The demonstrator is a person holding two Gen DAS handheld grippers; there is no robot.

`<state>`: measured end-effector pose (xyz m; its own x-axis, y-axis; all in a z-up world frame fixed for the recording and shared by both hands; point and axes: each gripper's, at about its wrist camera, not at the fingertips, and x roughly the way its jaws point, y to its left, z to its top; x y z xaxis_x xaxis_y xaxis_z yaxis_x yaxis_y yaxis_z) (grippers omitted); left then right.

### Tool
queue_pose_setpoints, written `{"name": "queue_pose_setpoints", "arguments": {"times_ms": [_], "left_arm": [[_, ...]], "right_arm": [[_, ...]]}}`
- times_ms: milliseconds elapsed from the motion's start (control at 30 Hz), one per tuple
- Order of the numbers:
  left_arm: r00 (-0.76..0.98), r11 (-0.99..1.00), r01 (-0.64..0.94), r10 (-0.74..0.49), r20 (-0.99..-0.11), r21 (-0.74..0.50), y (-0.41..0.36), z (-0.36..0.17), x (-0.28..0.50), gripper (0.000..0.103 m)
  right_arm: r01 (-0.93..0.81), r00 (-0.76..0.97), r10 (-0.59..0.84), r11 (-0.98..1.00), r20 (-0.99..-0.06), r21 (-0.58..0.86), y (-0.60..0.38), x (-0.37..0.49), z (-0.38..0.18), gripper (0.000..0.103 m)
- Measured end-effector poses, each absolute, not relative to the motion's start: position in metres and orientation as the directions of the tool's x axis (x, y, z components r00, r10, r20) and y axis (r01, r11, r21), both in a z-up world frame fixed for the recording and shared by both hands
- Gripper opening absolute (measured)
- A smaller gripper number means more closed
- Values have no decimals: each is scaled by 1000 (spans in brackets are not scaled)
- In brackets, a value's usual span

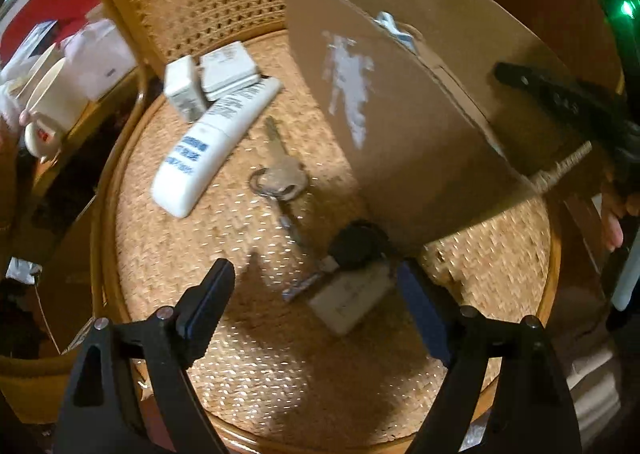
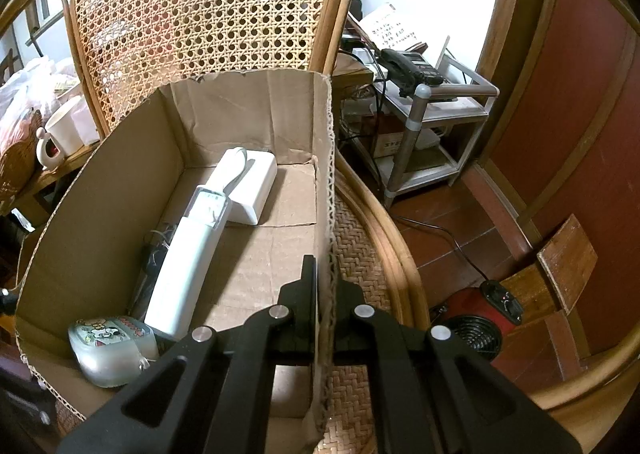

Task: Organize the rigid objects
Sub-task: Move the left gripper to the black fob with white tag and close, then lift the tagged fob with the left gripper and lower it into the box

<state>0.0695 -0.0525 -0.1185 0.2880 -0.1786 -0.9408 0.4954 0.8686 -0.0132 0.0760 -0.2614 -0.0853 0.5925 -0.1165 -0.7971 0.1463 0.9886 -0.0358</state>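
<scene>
A cardboard box (image 1: 400, 114) stands on the right of a woven chair seat (image 1: 240, 354). On the seat lie a white remote (image 1: 216, 142), a white adapter (image 1: 184, 92), a flat white box (image 1: 230, 68) and a key on a ring (image 1: 280, 170). My left gripper (image 1: 316, 294) hangs open over a small white block (image 1: 352, 296) joined to a black round piece (image 1: 358, 244); the pads do not touch it. My right gripper (image 2: 325, 286) is shut on the box's right wall (image 2: 324, 174). Inside the box lie a long white device (image 2: 188, 254), a white charger (image 2: 254, 186) and a cartoon-printed case (image 2: 112, 346).
The cane chair back (image 2: 200, 14) rises behind the box. A white mug (image 1: 48, 122) sits on a side table at the left. To the right stand a metal shelf with a telephone (image 2: 412, 70) and a red fan heater (image 2: 476, 318) on the floor. A person's hand (image 1: 614, 214) shows at the right edge.
</scene>
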Motion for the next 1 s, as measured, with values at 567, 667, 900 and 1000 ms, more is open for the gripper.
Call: {"name": "queue_pose_setpoints", "arguments": {"times_ms": [567, 667, 900, 1000], "left_arm": [[256, 831, 556, -189, -948, -16, -73, -147, 79, 81], [240, 817, 574, -220, -945, -45, -74, -144, 79, 66], [234, 826, 561, -225, -946, -58, -79, -137, 72, 29], [210, 831, 546, -258, -943, -106, -73, -136, 75, 27]], "right_arm": [[146, 592, -117, 989, -797, -37, -261, 76, -86, 6], [146, 592, -117, 989, -797, -37, -261, 76, -86, 6], [146, 590, -114, 989, -799, -34, -258, 76, -87, 6], [149, 588, -111, 988, -801, -27, -259, 76, -87, 6]]}}
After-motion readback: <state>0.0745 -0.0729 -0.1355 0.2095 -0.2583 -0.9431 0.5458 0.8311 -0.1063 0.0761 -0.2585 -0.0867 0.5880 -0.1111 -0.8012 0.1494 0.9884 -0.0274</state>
